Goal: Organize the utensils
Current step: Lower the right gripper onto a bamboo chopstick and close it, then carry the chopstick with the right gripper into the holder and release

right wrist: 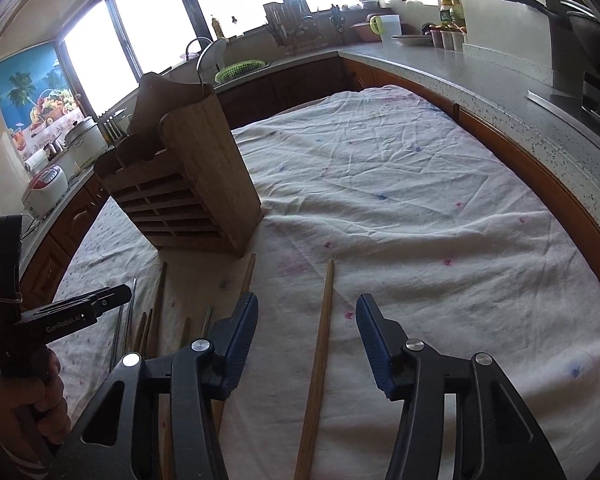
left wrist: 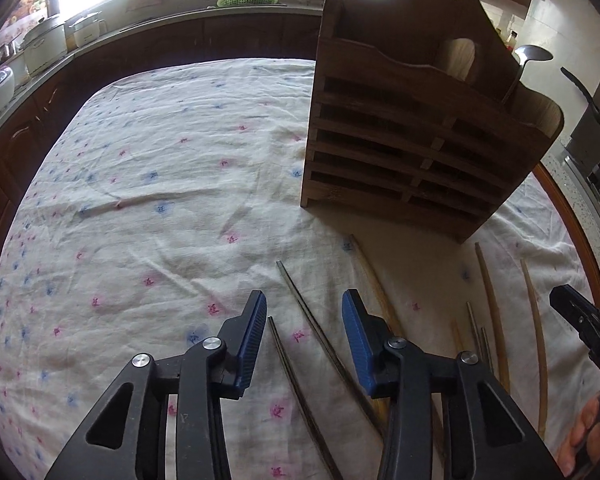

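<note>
- L gripper (left wrist: 304, 336): jaws wide, empty, straddling two dark chopsticks (left wrist: 320, 340) flat on the cloth.
- R gripper (right wrist: 306, 340): jaws wide, empty, w/ a wooden chopstick (right wrist: 320, 356) lying between them.
- More sticks lie loose betw. the two, just in front of the wooden holder (left wrist: 412, 132), which stands upright on the bench; a ladle (left wrist: 530, 58) is already in it.
- Step, as judged: pick-up. Lower squarely, pinch near mid-length, lift level; thin sticks may roll or drag cloth.
- Bench: wrinkled floral cloth (right wrist: 400, 184). Kitchen counters, sink, windows around.
</note>
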